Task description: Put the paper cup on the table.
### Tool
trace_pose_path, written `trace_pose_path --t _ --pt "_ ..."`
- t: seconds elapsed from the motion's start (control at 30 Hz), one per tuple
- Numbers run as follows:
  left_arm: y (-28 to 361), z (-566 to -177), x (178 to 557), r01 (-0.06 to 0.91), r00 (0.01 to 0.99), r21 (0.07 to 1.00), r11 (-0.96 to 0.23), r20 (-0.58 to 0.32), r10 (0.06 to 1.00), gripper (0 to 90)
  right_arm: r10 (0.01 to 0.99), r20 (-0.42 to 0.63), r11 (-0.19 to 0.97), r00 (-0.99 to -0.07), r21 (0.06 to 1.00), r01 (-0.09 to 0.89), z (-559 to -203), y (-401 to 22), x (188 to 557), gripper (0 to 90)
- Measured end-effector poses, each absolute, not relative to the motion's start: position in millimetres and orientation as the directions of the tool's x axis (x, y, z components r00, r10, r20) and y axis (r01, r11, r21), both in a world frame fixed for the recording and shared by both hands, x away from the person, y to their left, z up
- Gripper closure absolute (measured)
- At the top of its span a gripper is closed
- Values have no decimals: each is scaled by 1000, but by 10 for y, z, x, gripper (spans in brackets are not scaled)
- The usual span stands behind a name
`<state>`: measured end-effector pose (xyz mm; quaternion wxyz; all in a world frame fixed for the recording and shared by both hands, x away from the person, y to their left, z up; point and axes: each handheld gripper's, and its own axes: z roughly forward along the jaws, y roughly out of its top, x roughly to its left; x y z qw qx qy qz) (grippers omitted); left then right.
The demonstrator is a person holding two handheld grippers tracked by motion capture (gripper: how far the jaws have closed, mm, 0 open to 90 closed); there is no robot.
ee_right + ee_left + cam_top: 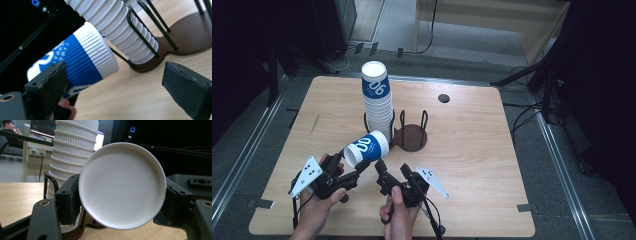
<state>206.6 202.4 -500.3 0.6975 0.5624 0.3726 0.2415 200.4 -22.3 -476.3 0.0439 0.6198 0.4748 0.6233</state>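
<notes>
Over the wooden table (472,130), the left gripper (343,172) is clamping a tilted paper cup (366,148); the right gripper (388,175) is hovering beside it with jaws gaping wide, holding nothing.

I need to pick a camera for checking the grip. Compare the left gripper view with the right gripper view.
Left gripper view alone: the held cup's round white base, clamped between that gripper's jaws. Right gripper view alone: the cup's blue printed side and the holder's brown base, seen between open jaws. Both: the stack of white ribbed cups in the wire holder, and the wooden table.
</notes>
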Motion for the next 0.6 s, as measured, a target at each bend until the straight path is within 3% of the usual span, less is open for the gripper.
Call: trace_pose_path --t 0.27,0.6 --pt "2012 -5003 2061 75 606 968 240 -235 760 285 547 820 -616 -167 530 583 -4772 -186 2010 64" --pt "2014 -4996 2062 64 604 966 251 -238 761 285 334 941 -710 -44 282 645 -4789 -190 2063 65"
